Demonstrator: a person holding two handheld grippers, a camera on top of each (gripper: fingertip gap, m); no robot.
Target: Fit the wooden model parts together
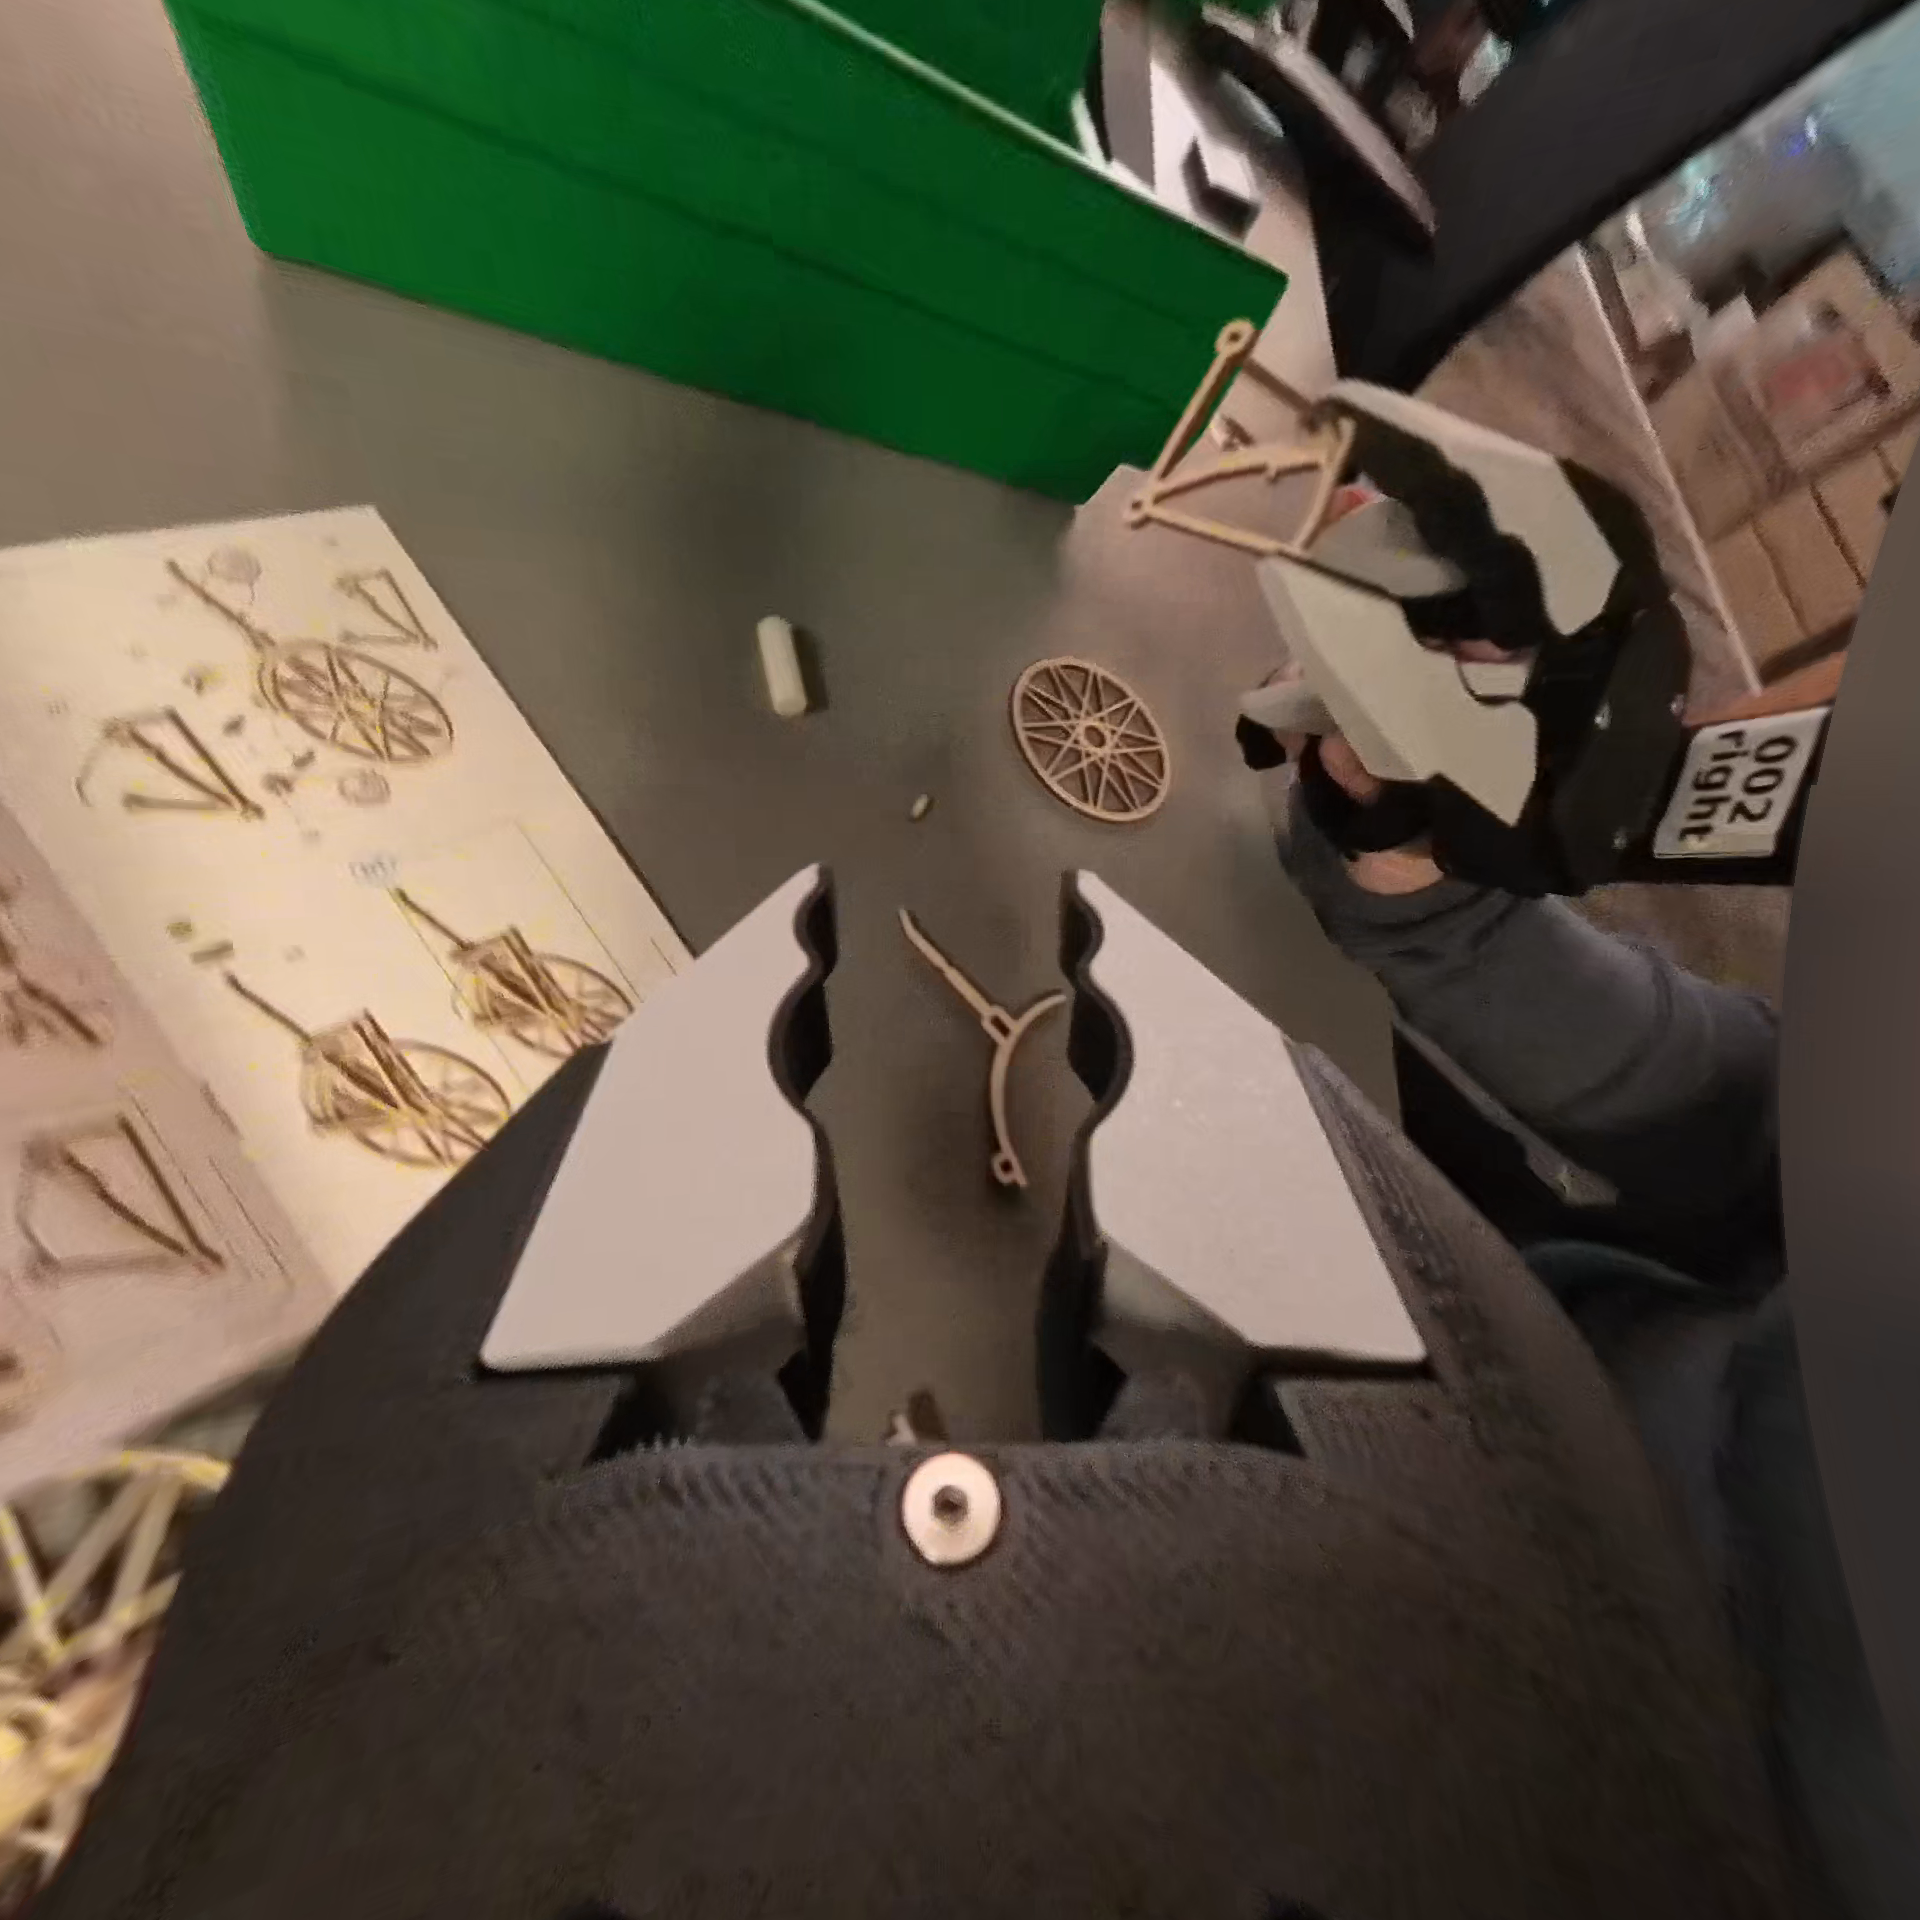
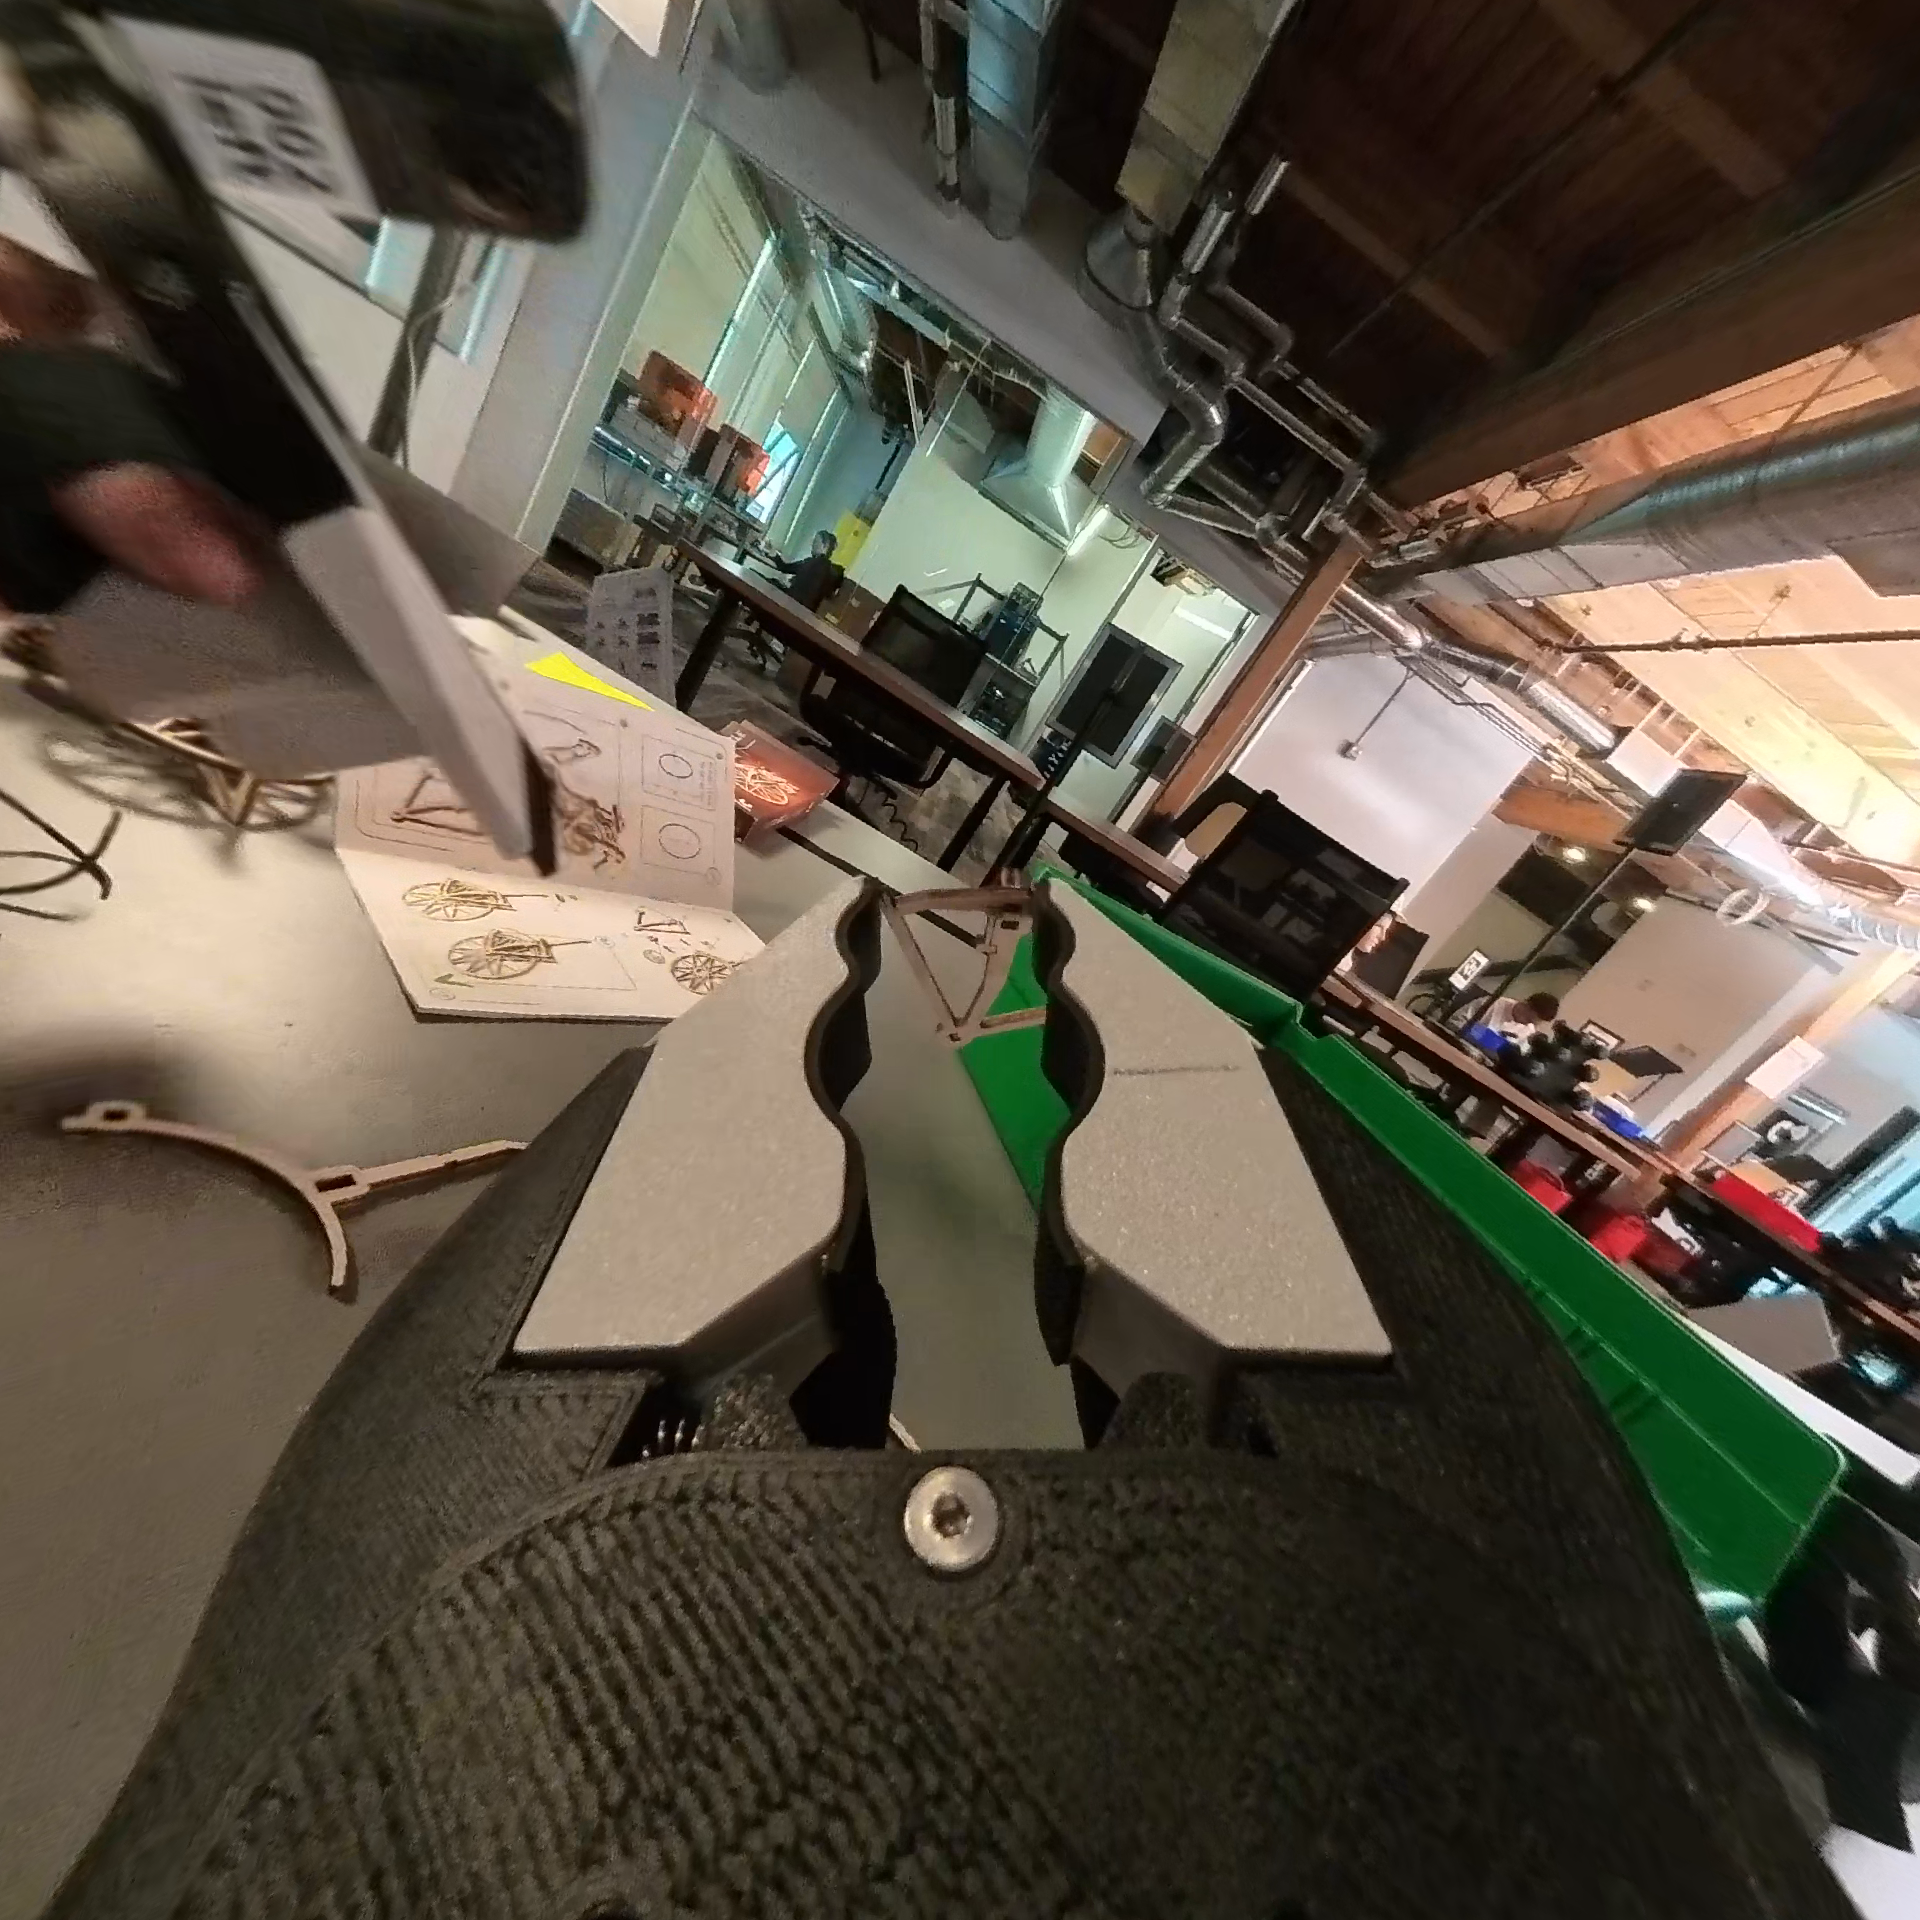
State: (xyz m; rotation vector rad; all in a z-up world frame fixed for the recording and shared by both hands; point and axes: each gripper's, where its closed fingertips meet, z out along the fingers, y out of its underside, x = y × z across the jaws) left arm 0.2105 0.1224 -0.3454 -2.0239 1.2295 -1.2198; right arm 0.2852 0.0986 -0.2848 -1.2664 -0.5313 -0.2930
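I have the grey worktop (image 1: pixel 644 540) under both tools, with the green bin (image 1: pixel 727 208) along its far edge and the open instruction sheet (image 1: pixel 312 831) lying flat to my left. Nearer me, my left gripper (image 1: pixel 948 894) hangs above the worktop with its jaws apart and nothing between them. My right gripper (image 1: pixel 1340 468) is raised off the surface near the bin and is clamped on the triangular wooden frame (image 1: pixel 1216 468), pinching it at one corner so most of the frame sticks out free beyond the fingertips.

Three loose parts sit on the worktop: the spoked wheel (image 1: pixel 1091 740), well apart from the frame; the curved fender piece (image 1: pixel 997 1049) with its long thin stem, lying directly in the gap of my left gripper's view; and a small pale cylinder (image 1: pixel 787 665) farther off.

I judge the step in hand to be picking up the fender piece so it can be joined to the held frame. To do it well, I would lower the left gripper straight down, close across the sturdier junction where stem meets arc rather than on the thin tip, and squeeze gently, since this thin wood looks likely to snap. I would hold the right gripper steady meanwhile.
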